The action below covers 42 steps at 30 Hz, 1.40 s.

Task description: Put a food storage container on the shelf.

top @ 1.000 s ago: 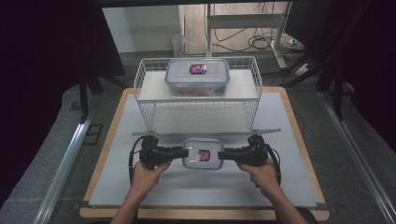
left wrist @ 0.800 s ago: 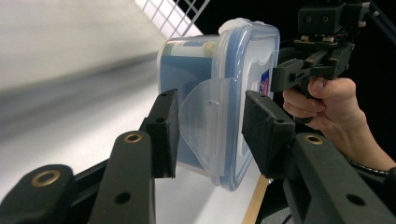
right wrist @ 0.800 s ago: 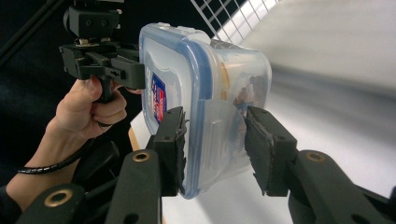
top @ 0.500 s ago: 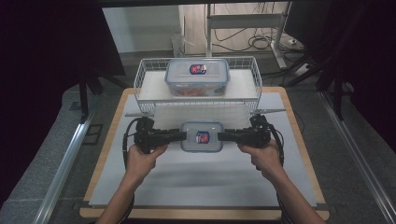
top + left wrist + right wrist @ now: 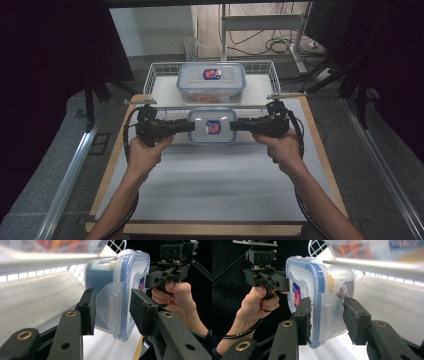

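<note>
A clear food container with a blue-rimmed lid and a red-and-blue label [image 5: 212, 126] hangs in the air between my two grippers, just in front of the wire rack. My left gripper [image 5: 187, 126] is shut on its left end, its pads on either side of the clear latch flap [image 5: 110, 306]. My right gripper [image 5: 235, 125] is shut on the right end in the same way [image 5: 327, 317]. In the left gripper view the container [image 5: 120, 290] stands lid to the right. Seen from the right gripper, the container [image 5: 312, 285] has its lid to the left.
A white wire rack [image 5: 150, 80] stands at the back of the table, with a second, like container [image 5: 211, 82] on its top shelf. A white mat [image 5: 215, 185] covers the wooden board [image 5: 107, 180]. Dark stands and cables lie beyond.
Both hands have lifted the container together, from low over the mat up and toward the rack, to about the level of the rack's front rail. The grips look unchanged.
</note>
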Tool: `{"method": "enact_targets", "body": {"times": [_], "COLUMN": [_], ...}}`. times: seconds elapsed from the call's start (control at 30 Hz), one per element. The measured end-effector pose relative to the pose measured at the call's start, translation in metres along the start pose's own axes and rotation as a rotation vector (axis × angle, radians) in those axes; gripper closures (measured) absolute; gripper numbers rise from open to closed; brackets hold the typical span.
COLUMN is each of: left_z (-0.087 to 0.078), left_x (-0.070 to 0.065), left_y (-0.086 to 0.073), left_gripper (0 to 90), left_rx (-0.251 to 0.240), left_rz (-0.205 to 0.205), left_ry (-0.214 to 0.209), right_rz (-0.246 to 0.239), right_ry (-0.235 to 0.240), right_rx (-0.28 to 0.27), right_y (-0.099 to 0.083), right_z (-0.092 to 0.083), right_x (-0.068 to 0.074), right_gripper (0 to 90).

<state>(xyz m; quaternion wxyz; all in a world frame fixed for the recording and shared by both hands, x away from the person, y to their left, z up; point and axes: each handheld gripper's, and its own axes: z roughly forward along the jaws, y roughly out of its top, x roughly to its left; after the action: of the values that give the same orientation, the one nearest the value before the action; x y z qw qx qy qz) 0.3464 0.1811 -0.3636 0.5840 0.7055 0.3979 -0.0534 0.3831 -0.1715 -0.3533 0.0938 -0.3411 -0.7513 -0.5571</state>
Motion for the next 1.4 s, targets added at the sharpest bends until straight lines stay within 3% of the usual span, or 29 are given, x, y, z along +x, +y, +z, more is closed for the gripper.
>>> {"method": "enact_targets", "body": {"times": [0.37,0.67,1.07,1.4], "left_z": [-0.013,-0.018,-0.019,-0.006], "left_x": [-0.009,-0.006,0.003,0.015], "left_y": [0.041,0.067,0.097,0.115], "left_gripper": [57.4,57.5,57.5,57.4], "left_rx": [-0.029,-0.043,-0.056,-0.069], "left_rz": [0.020,0.011,0.000,-0.026], "left_ry": [0.006,0.000,0.004,-0.006], "right_rz": [-0.014,-0.020,-0.006,0.028], "right_ry": [0.009,0.000,0.001,-0.023], "right_rx": [-0.042,-0.061,-0.085,-0.110], "right_y": [0.039,0.065,0.093,0.113], "right_z": [-0.005,-0.005,0.000,-0.001], "right_x": [0.011,0.014,0.007,-0.004], "right_gripper": [58.4,58.4,58.4,58.0]}}
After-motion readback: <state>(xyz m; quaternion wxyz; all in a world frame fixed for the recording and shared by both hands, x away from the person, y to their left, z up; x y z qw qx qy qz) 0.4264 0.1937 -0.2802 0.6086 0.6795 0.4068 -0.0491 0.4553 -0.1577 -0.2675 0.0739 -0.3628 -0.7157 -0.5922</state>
